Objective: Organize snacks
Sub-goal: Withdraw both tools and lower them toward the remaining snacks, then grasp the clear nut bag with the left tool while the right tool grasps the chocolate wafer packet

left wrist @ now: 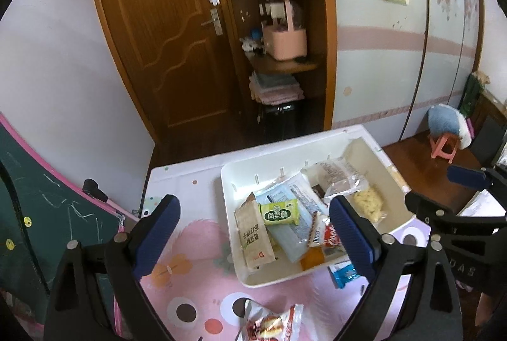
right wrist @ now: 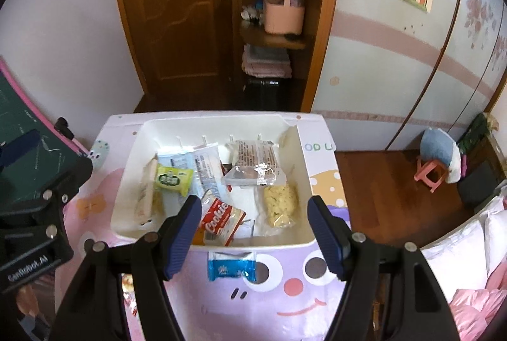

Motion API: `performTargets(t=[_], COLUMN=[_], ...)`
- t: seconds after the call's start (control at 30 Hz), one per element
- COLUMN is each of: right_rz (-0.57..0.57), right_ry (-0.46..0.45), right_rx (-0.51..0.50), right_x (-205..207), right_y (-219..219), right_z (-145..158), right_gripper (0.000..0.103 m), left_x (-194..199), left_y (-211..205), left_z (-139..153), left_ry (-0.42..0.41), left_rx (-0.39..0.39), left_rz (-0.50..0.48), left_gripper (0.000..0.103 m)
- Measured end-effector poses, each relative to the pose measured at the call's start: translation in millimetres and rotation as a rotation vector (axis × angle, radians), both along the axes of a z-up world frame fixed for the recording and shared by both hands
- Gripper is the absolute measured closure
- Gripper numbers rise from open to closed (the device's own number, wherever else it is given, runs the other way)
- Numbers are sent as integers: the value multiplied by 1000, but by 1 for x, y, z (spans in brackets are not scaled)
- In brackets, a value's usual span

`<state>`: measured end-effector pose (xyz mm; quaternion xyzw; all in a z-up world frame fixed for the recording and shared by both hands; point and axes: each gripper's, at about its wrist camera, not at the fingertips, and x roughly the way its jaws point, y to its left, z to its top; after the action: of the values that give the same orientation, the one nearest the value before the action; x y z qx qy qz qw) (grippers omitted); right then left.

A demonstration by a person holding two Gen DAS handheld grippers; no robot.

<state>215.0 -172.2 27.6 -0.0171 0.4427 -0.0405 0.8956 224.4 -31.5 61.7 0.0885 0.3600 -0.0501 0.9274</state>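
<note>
A white bin [left wrist: 231, 192] [right wrist: 298, 144] sits on a cartoon-print table and holds several snack packs: a green pack [left wrist: 279, 212] [right wrist: 172, 179], a tan bar [left wrist: 253, 236], a red Cookie pack [right wrist: 221, 220] [left wrist: 331, 238], a clear noodle bag [right wrist: 280, 205] [left wrist: 369, 203]. A blue packet [right wrist: 231, 266] [left wrist: 343, 273] lies on the table just outside the bin's near wall. A red-white packet [left wrist: 272, 323] lies at the table's near side. My left gripper [left wrist: 253, 236] is open and empty above the bin's left part. My right gripper [right wrist: 255, 233] is open and empty above the bin's near edge and blue packet.
The table [right wrist: 285, 293] has edges close on all sides. A chalkboard [left wrist: 38, 208] leans at the left. A wooden door [left wrist: 164, 34] and shelves [left wrist: 279, 62] stand behind. A pink stool [right wrist: 429, 174] stands on the floor at the right; bedding [right wrist: 469, 262] is at the right.
</note>
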Motion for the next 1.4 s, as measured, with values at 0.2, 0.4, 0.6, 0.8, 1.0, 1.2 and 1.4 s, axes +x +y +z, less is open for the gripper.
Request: performTargets(t=[0.2, 0.4, 0.6, 0.8, 1.0, 1.2, 1.4], right_rz=[40, 45, -10, -90, -205, -262, -298], right_ry=[-36, -46, -20, 88, 250, 306, 328], right_rx=[-10, -28, -60, 12, 175, 251, 234], right_x=[-45, -98, -150, -181, -199, -209, -202], right_y=[6, -3, -29, -71, -96, -101, -99], right_z=[22, 22, -7, -76, -152, -187, -200], right_gripper=[32, 32, 32, 32, 32, 33, 36], left_x=[-54, -107, -154, -182, -204, -205, -203], left_y=[-3, -24, -60, -98, -118, -121, -118], left_z=[29, 26, -23, -104, -180, -222, -231], left_ry=[-65, -73, 20, 184, 367, 487, 513], left_rx=[-36, -63, -57, 21, 95, 122, 119], left_rz=[-51, -149, -299, -405, -478, -475, -470], left_gripper=[2, 1, 1, 1, 1, 9, 24])
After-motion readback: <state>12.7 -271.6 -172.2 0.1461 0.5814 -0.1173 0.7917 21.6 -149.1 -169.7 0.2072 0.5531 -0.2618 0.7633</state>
